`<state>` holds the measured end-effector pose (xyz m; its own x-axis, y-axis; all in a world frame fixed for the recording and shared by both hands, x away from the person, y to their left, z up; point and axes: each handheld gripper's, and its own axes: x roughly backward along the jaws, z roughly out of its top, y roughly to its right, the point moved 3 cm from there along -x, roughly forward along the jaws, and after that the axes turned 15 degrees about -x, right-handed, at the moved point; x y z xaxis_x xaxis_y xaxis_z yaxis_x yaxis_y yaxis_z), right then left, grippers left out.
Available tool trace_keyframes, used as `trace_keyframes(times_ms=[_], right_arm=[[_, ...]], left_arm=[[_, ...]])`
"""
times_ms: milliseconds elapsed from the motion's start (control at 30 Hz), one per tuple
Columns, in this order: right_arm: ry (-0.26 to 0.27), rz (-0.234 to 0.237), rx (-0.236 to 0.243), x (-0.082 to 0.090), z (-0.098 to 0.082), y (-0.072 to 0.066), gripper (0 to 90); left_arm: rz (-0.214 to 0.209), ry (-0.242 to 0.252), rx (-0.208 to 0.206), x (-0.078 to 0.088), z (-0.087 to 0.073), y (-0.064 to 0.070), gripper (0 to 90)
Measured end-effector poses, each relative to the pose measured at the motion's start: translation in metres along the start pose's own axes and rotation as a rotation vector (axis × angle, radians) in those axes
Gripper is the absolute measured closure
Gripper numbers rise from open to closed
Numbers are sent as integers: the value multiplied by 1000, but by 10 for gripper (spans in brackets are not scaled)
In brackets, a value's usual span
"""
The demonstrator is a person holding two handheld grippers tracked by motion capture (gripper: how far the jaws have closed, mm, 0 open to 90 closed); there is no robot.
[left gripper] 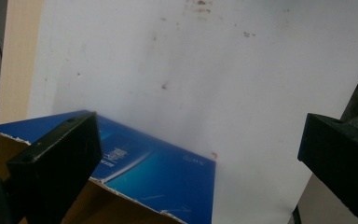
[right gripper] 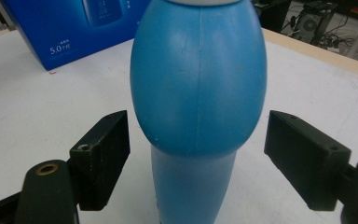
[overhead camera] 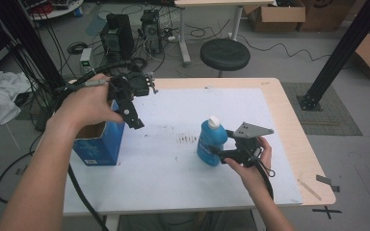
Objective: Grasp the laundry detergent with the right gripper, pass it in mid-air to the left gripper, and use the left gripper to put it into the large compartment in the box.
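1. Where the right tool's own view [right gripper: 196, 154] looks along its jaws, the bottle [right gripper: 198, 79] stands between them, close up: a wide blue bulge above a narrower pale blue base. Both jaws stand clear of it, a gap on each side, so the tool is open around the bottle without gripping.
2. That view also shows the box [right gripper: 74, 28] farther off across the white sheet [right gripper: 37, 116], with white print on its blue face.
3. From the high view, the right hand [overhead camera: 253, 161] holds the right tool [overhead camera: 221, 153] low over the desk [overhead camera: 294, 125], pointing left at the upright bottle [overhead camera: 211, 142], whose white cap is seen from above. A grey plate [overhead camera: 253, 129] sits on top of the tool.
4. Looking down along the left tool's view [left gripper: 196, 154], the jaws stand wide apart with nothing between them, so it is open. Below them lie the box's blue side [left gripper: 168, 182], its torn brown rim [left gripper: 121, 198] and the stained sheet [left gripper: 214, 70].
5. Farther back in the high view, the left hand [overhead camera: 89, 103] lifts the left tool [overhead camera: 132, 115] above the open box [overhead camera: 99, 144], which stands at the desk's left edge, well apart from the bottle.
6. Beyond the desk, the high view shows a black stool [overhead camera: 225, 54] and cables [overhead camera: 139, 43] on the floor.
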<state>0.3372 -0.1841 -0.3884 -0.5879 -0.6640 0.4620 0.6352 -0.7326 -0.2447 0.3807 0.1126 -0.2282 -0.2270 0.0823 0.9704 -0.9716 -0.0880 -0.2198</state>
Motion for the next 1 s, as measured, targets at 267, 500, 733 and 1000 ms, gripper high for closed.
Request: trace_keyframes(times_ms=[267, 500, 733, 1000], right_arm=[[31, 0, -26, -7, -5, 1, 241], [28, -7, -31, -14, -8, 1, 245], [32, -16, -39, -20, -13, 2, 249], [44, -28, -39, -25, -16, 1, 260]], left_arm=[[0, 1, -3, 0, 1, 0, 4], [0, -1, -6, 0, 0, -1, 3], [0, 2, 0, -1, -1, -1, 3], [-4, -2, 0, -2, -2, -1, 4]])
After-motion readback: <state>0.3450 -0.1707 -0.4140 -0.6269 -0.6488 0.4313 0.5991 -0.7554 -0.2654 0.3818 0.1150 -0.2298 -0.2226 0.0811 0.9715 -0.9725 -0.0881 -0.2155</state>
